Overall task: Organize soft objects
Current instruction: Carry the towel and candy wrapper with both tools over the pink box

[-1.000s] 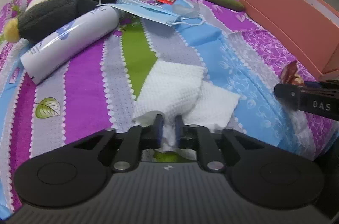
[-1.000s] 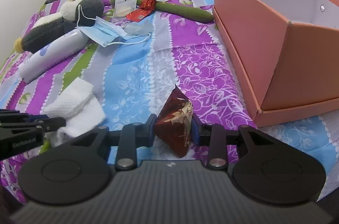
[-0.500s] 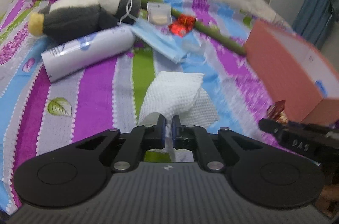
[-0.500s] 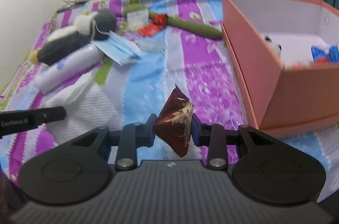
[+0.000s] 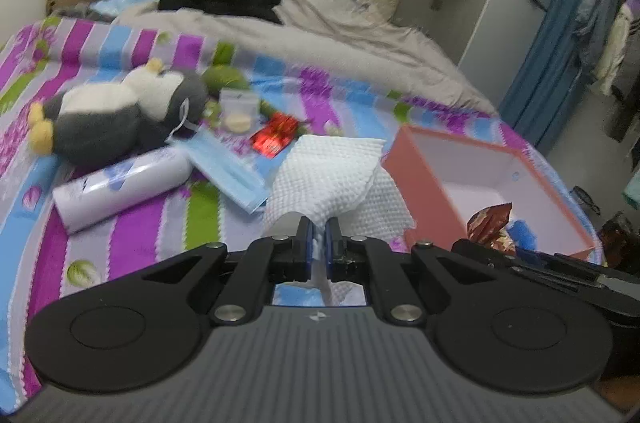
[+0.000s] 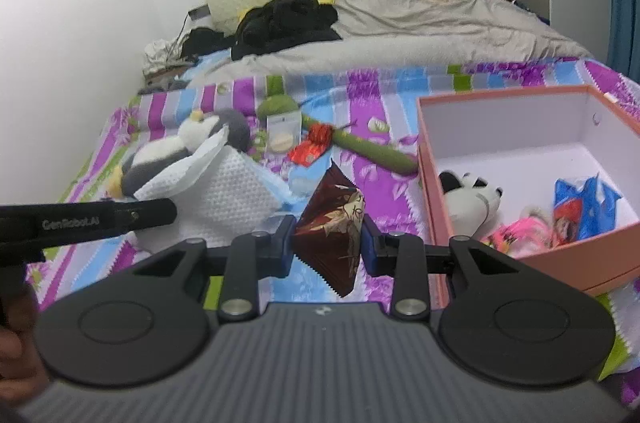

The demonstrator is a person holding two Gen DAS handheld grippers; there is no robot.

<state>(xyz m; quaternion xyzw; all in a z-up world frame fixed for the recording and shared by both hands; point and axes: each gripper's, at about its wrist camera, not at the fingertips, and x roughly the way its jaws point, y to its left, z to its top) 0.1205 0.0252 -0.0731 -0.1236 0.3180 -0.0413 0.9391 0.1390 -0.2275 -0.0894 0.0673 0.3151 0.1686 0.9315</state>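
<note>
While both loads are held clear of the striped bedspread (image 5: 132, 235), the step in hand is judged to be their carriage to the pink box (image 6: 430, 191), seen at the right of both views. The left gripper (image 5: 318, 243) is nearly closed, its pads pinching a bunched corner of the white waffle cloth (image 5: 332, 175), which fans out above the jaws at the centre of the left view. The right gripper (image 6: 328, 243) is partly open around a dark red foil packet (image 6: 332, 223), clamped across its width at the centre of the right view. A panda toy (image 6: 472, 199) and blue wrappers (image 6: 580, 203) are already lying inside the box. A penguin plush (image 5: 116, 119), a face mask (image 5: 224, 167) and a white tube (image 5: 120, 187) are left on the bedspread at the left. For a clean placement, each gripper is best brought over the box rim before release, the hanging cloth being lifted high enough not to catch on the near wall; the two loads are best dropped in turn, so that the grippers do not collide.
</note>
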